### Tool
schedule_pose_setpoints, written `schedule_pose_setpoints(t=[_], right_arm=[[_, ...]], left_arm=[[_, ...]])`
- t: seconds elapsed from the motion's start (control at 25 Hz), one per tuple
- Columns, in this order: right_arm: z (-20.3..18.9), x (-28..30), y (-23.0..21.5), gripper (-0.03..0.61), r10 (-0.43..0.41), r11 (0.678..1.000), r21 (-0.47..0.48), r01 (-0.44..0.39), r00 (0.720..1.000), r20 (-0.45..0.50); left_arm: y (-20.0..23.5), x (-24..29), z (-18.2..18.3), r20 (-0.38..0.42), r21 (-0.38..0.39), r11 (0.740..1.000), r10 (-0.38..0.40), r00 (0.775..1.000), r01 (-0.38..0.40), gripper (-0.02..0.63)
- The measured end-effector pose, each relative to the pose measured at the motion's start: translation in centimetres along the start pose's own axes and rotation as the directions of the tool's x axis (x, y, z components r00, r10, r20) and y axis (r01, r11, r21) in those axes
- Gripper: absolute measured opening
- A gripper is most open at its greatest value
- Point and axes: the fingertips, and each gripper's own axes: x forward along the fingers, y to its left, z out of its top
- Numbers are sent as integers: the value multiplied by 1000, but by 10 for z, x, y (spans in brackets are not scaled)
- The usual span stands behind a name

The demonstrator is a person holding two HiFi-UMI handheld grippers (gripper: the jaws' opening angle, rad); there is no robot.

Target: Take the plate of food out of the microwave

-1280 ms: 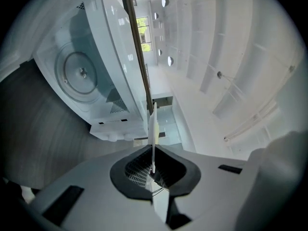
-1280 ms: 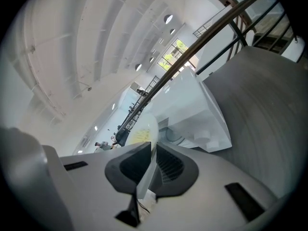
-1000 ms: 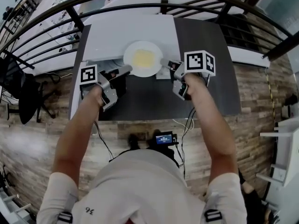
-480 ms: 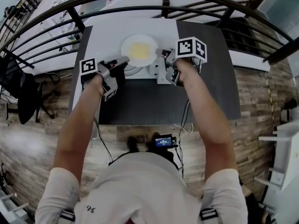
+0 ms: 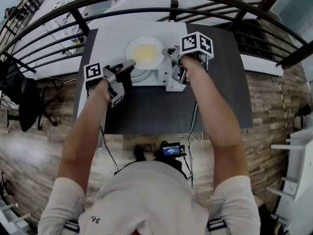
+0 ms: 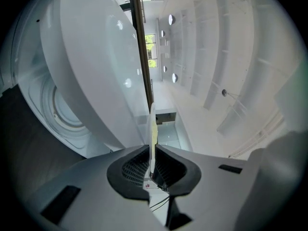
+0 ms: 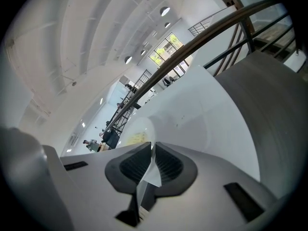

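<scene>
The left hand-held gripper (image 5: pixel 129 64) and right hand-held gripper (image 5: pixel 172 53) each pinch the plate (image 5: pixel 145 53) rim. It looks out, above the microwave (image 5: pixel 107 38). Next, I think: keep it flat and set it on the tabletop (image 5: pixel 146 109).

Plate (image 5: pixel 133 47) with left tool (image 5: pixel 131 64) and right tool (image 5: pixel 170 53) farther forward

Only print: small no. on shirt (image 5: pixel 93 221), looks like 96.
</scene>
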Motion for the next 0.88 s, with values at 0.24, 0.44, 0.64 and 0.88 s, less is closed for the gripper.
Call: schedule_pose_setpoints(t=[0.24,0.44,0.64,0.88], right_arm=[[7,4,-6,18,-30,1000,-7,30,1000,2],[10,5,-2,18,-47,999,-16,47,999,19],[14,8,-2,18,-74,997,-36,75,997,39],[17,9,-3,18,-110,992,-59,114,992,57]], left_arm=[[3,-1,-6,-10,76,997,11,1000,-10,21],[1,-6,-10,-10,79,997,1,1000,0,21],[-4,-7,-12,-9,85,996,-15,1000,15,21],[-2,-8,-15,-2,83,996,-24,1000,24,21]])
